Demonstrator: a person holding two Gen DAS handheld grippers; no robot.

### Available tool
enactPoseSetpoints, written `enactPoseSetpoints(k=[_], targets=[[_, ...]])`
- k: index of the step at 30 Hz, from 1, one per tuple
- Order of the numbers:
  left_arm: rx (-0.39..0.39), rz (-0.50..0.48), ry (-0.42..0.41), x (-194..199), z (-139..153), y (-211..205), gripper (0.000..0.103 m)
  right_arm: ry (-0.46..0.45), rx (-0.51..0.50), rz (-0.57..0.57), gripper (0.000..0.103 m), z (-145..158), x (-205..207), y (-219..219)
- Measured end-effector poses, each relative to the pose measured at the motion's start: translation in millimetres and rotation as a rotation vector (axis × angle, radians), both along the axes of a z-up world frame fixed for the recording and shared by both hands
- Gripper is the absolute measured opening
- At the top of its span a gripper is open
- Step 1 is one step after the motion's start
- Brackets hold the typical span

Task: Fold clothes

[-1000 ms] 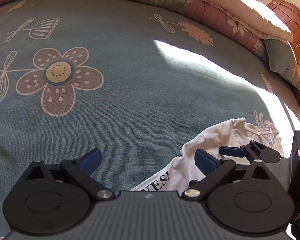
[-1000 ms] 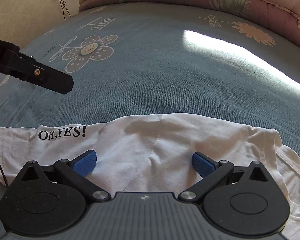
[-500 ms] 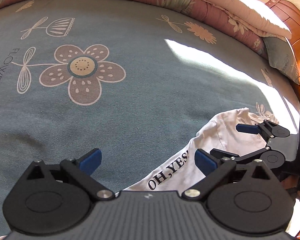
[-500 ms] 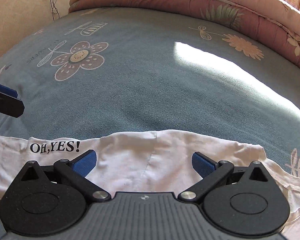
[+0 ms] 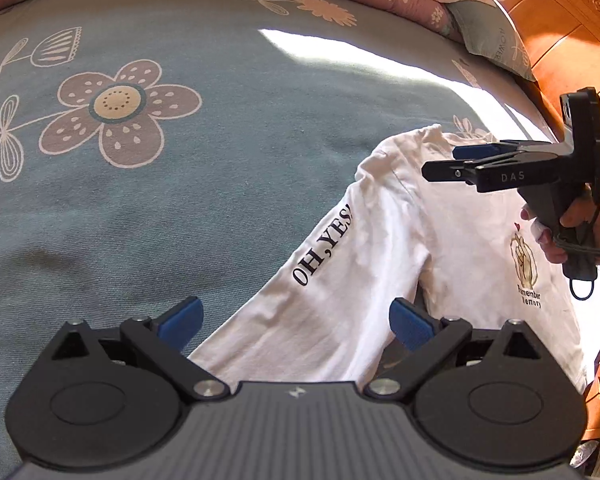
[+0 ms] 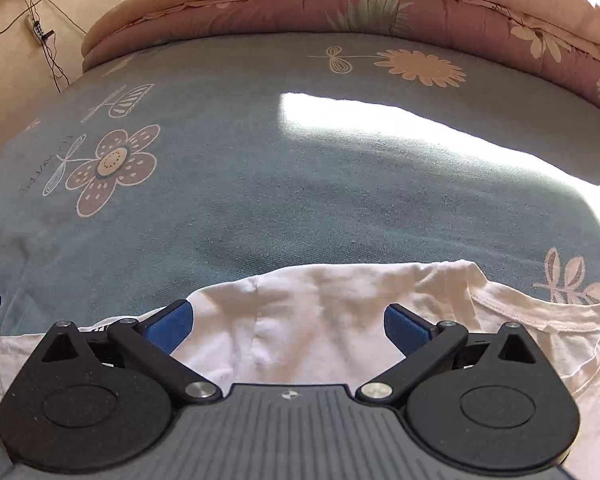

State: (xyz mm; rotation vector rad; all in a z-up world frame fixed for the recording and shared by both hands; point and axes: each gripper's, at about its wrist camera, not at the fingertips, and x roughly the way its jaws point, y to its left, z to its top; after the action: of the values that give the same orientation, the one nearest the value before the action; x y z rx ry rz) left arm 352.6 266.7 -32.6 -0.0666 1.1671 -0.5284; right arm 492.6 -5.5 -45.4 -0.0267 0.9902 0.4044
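White shirt (image 5: 384,264) lies on the bed (image 5: 180,200), lower right of the left wrist frame, one sleeve printed "OH,YES!" running toward lower centre. Left gripper (image 5: 296,320): spread, sleeve between the fingers, nothing pinched. Right gripper (image 6: 288,322): spread, poised over the shoulder area at the lower edge of its frame, holding nothing. Judgement: thin knit, light, limp; it will sag and drag across the bed, so take it at seams or hems, e.g. sleeve cuff and shoulder seam, pinching both layers. Left wrist view alone shows the sleeve lettering, the small chest print (image 5: 526,268), the hand (image 5: 560,232) on the right gripper's handle, and wood panelling at right. Right wrist view alone shows the collar edge (image 6: 540,312) lower right, the folded quilt (image 6: 380,4) across the top, and wall cables upper left.
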Motion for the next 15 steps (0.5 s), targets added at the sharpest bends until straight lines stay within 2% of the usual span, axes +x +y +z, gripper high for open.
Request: enactPoseSetpoints(k=[5,7,9,11,15], targets=[[-0.086,-0.212,0.044,0,-16,-19,0.099,0.104,-0.006,-0.031,0.103,-11,-61,-14],[-0.111,-0.259,0.078,4,-25,-27,0.099,0.151,0.005,-0.048,0.103,-23,-77,-16],[-0.121,-0.318,0.068,7,-26,-35,0.099,0.172,0.006,-0.059,0.103,-33,-88,-16],[-0.122,-0.349,0.054,17,-24,-36,0.099,0.161,-0.006,-0.058,0.103,-37,-94,-13],[-0.122,-0.334,0.064,54,-26,-21,0.099,0.149,-0.007,-0.054,0.103,-39,-91,-11]])
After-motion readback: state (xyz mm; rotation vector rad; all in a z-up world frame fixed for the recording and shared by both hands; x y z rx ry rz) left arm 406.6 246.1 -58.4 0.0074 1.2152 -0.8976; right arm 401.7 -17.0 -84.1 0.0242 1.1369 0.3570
